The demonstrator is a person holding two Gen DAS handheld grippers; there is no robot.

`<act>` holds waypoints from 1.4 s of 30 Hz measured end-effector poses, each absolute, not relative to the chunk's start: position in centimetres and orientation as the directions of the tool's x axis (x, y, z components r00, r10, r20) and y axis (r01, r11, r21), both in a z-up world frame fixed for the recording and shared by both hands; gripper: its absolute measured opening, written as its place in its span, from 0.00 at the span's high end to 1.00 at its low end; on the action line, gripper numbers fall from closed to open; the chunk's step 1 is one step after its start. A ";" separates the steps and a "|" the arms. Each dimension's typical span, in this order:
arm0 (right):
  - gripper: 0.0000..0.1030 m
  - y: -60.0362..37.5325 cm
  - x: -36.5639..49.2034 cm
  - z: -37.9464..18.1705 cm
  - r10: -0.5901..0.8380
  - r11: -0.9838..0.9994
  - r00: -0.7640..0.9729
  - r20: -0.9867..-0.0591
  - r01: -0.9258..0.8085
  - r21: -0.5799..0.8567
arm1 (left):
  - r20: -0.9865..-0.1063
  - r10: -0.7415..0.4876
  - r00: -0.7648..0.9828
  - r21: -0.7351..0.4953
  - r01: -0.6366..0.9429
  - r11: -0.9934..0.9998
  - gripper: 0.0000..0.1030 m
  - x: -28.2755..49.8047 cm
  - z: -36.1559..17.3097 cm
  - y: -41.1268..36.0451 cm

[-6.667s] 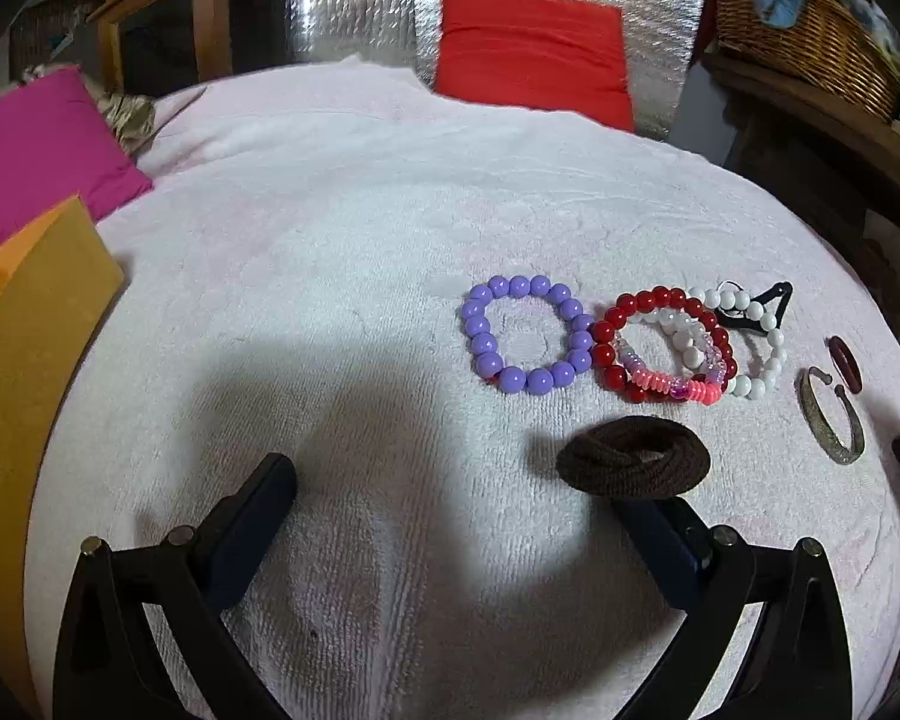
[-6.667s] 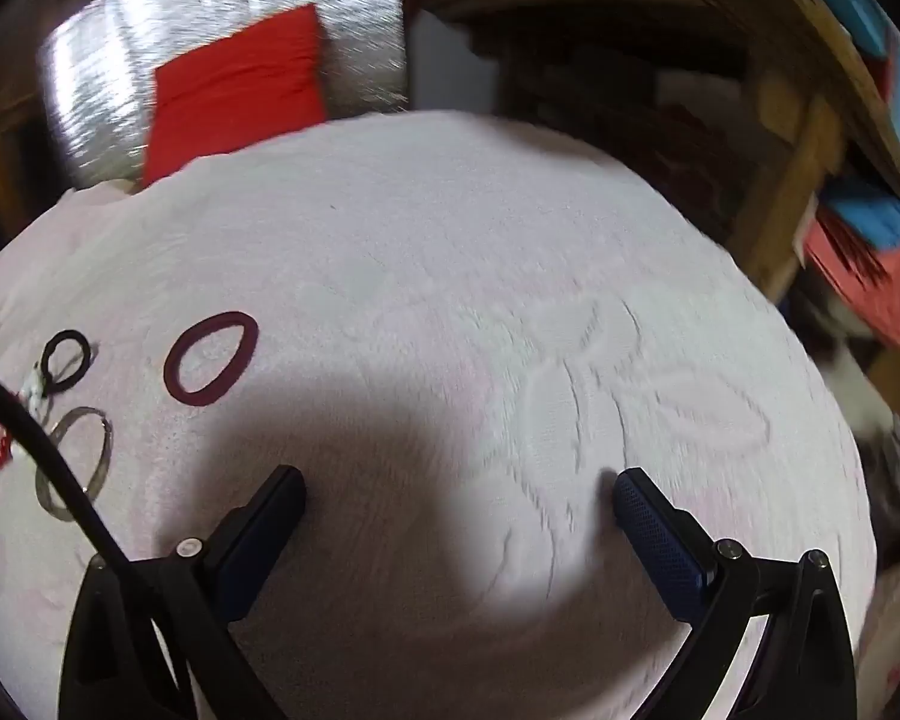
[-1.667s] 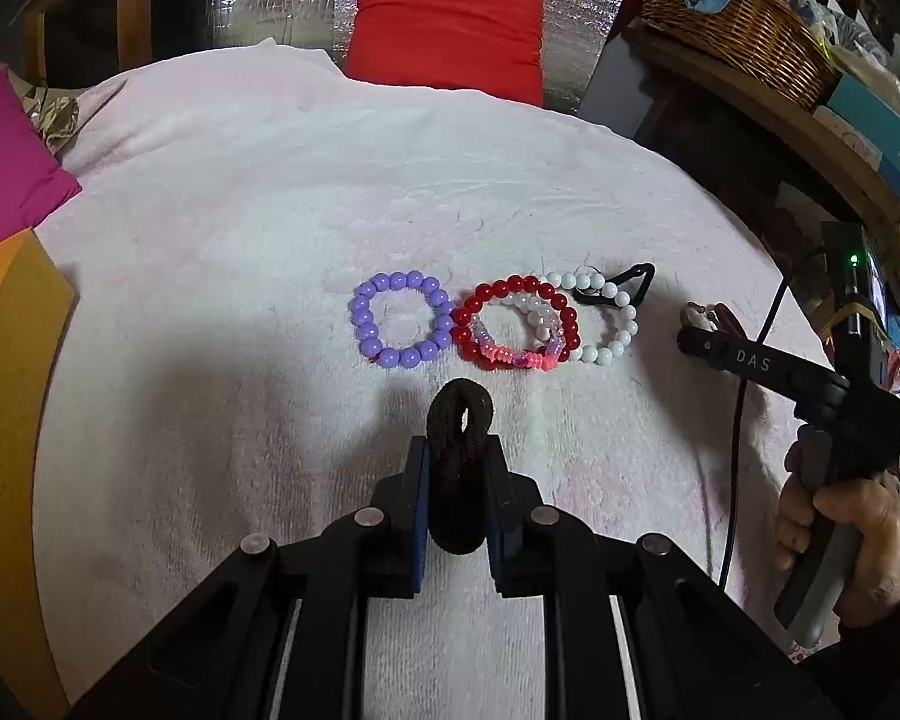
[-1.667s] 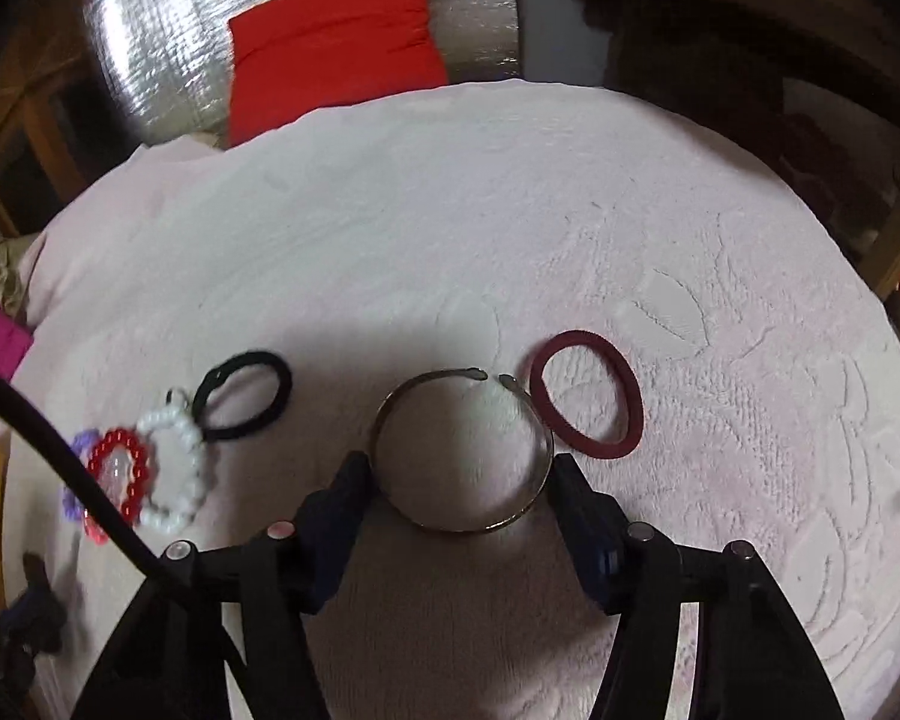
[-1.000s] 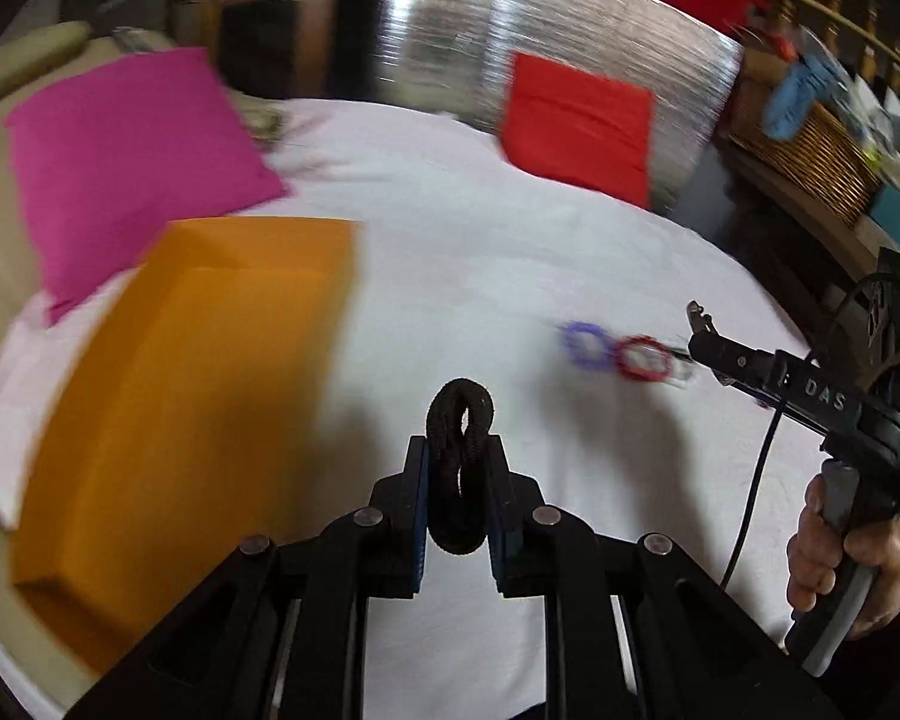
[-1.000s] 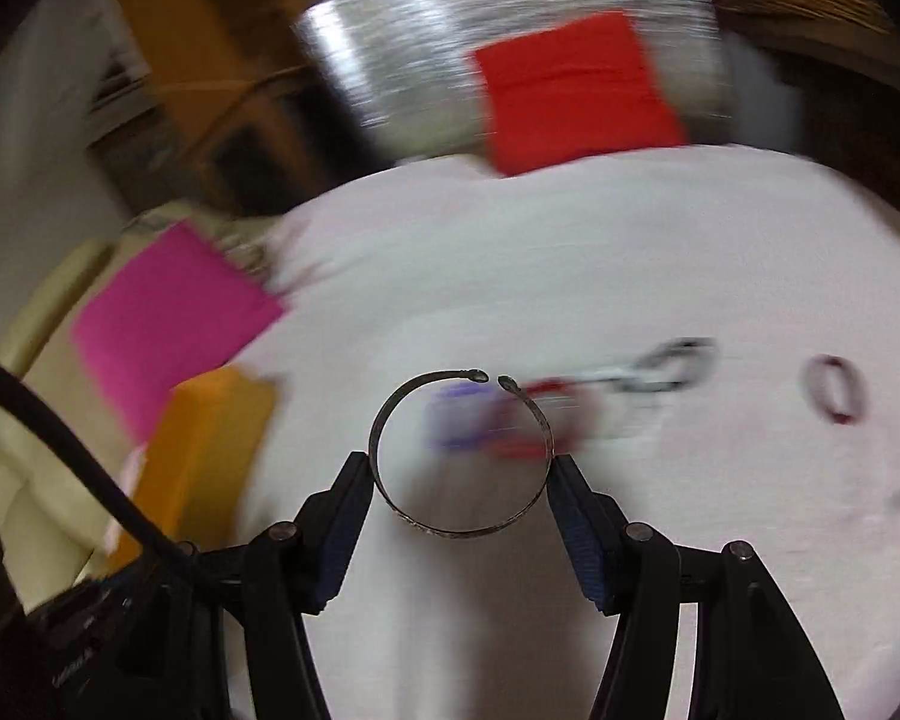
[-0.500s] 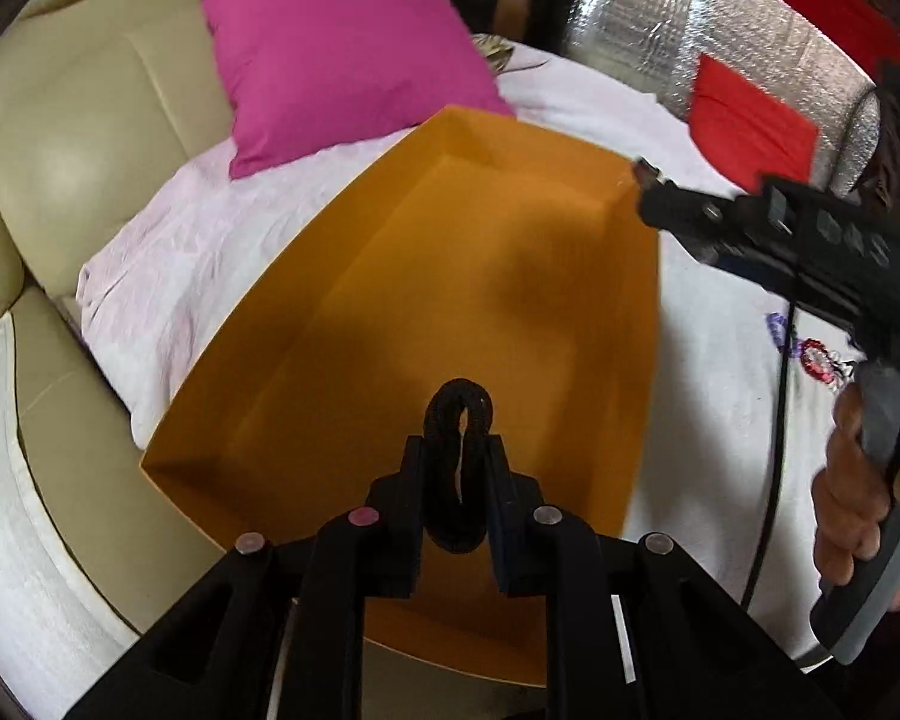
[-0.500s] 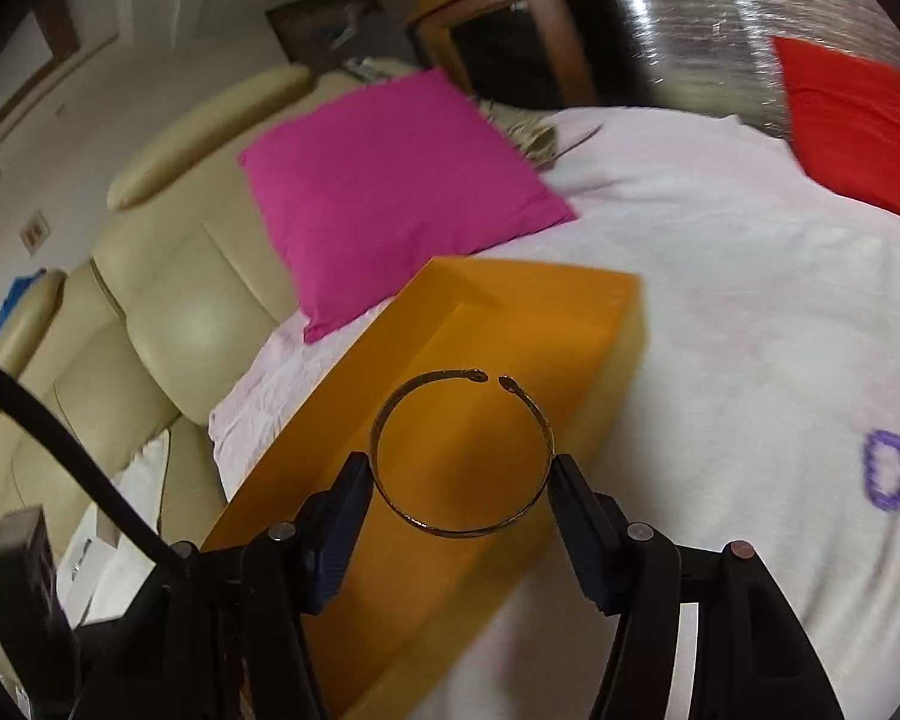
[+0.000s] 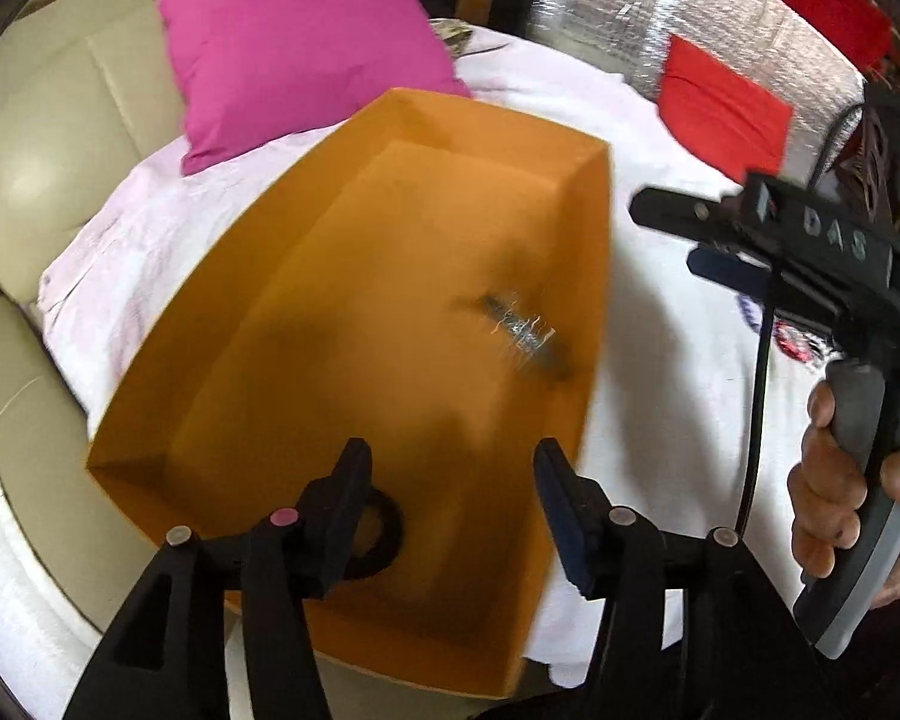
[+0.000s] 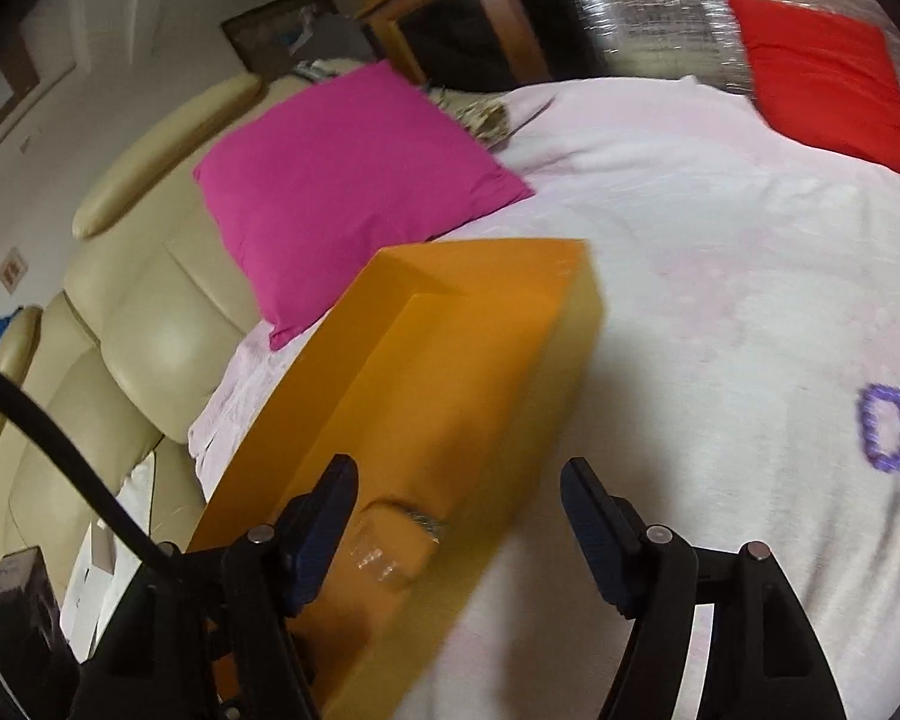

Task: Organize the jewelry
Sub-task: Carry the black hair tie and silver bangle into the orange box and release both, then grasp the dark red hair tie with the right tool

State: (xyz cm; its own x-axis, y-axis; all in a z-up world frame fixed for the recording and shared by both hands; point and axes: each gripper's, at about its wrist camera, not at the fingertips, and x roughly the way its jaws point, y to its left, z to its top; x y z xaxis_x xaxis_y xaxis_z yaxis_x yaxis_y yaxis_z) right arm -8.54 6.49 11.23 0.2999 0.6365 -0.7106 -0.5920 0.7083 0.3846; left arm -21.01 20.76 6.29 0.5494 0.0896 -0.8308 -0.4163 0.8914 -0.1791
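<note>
Left wrist view: the left gripper [image 9: 450,480] is opening its jaws above the orange box [image 9: 597,276], and nothing is sitting between them. The dark hair tie [image 9: 381,531], pinched upright a moment ago, is now lying on the box floor at 7 o'clock, just beside the left finger. At 2 o'clock in the box, the metal bangle [image 9: 525,333] is showing as a blurred streak, apparently still settling. The right gripper [image 10: 456,501] is also opening its jaws, empty, having let go of the bangle [image 10: 399,549]. Both items are therefore counting as sorted. The purple bead bracelet [image 10: 885,429] is still waiting on the white cover [image 10: 720,300] at 3 o'clock, well apart from the box.
</note>
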 end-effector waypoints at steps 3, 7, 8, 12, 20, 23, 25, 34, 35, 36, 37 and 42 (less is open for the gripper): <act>0.28 3.2 -8.2 11.6 0.617 0.735 0.342 -0.709 -0.571 0.365 | -0.826 0.084 0.557 -0.164 -0.379 0.911 0.37 -19.4 6.5 19.4; 0.28 -2.4 -7.3 12.0 0.571 0.790 0.407 -0.713 -0.511 0.340 | -0.843 0.095 0.529 -0.115 -0.351 0.929 0.37 -16.7 5.7 18.3; 0.28 -4.1 -7.0 12.0 0.552 0.808 0.429 -0.715 -0.488 0.330 | -0.850 0.089 0.519 -0.112 -0.344 0.932 0.37 -16.0 5.3 18.1; 0.28 -10.1 -5.9 12.3 0.477 0.868 0.504 -0.720 -0.400 0.294 | -0.872 0.072 0.483 -0.091 -0.306 0.948 0.43 -13.3 4.0 17.4; 0.29 -23.5 -2.9 12.9 0.397 0.895 0.616 -0.681 -0.093 0.437 | -0.878 0.101 0.469 0.009 -0.195 0.981 0.88 -10.9 4.0 14.4; 0.29 -27.2 -2.2 12.9 0.347 0.888 0.647 -0.680 0.008 0.460 | -0.868 0.109 0.485 0.038 -0.155 0.987 0.91 -11.2 4.0 13.2; 0.29 -29.9 -1.6 12.5 0.330 0.864 0.653 -0.682 0.081 0.496 | -0.856 0.125 0.502 0.082 -0.107 0.991 0.91 -11.7 4.0 11.6; 0.29 -36.8 -0.5 11.2 0.265 0.809 0.661 -0.702 0.243 0.535 | -0.831 0.056 0.553 0.184 0.178 0.967 0.91 -14.0 4.3 3.0; 0.29 -37.6 -0.4 11.1 0.253 0.802 0.666 -0.702 0.261 0.537 | -0.830 0.041 0.556 0.188 0.210 0.959 0.91 -14.2 4.3 2.3; 0.30 -38.5 -0.2 10.8 0.242 0.795 0.664 -0.707 0.282 0.536 | -0.831 0.029 0.555 0.190 0.235 0.953 0.91 -14.3 4.2 2.1; 0.32 -39.3 0.0 10.4 0.236 0.790 0.657 -0.716 0.300 0.535 | -0.834 0.018 0.551 0.198 0.269 0.942 0.91 -14.8 4.1 1.5; 0.46 -40.1 1.6 8.4 0.242 0.805 0.594 -0.768 0.319 0.500 | -0.847 -0.014 0.531 0.133 0.239 0.962 0.91 -14.5 4.6 2.7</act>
State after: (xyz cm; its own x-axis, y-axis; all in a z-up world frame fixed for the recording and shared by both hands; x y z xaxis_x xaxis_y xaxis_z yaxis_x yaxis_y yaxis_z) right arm 1.56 -40.10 8.38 0.5936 0.2420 -0.7675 0.3190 0.8048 0.5005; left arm -14.52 2.71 4.62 0.5307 -0.0143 -0.8474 0.2389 0.9618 0.1334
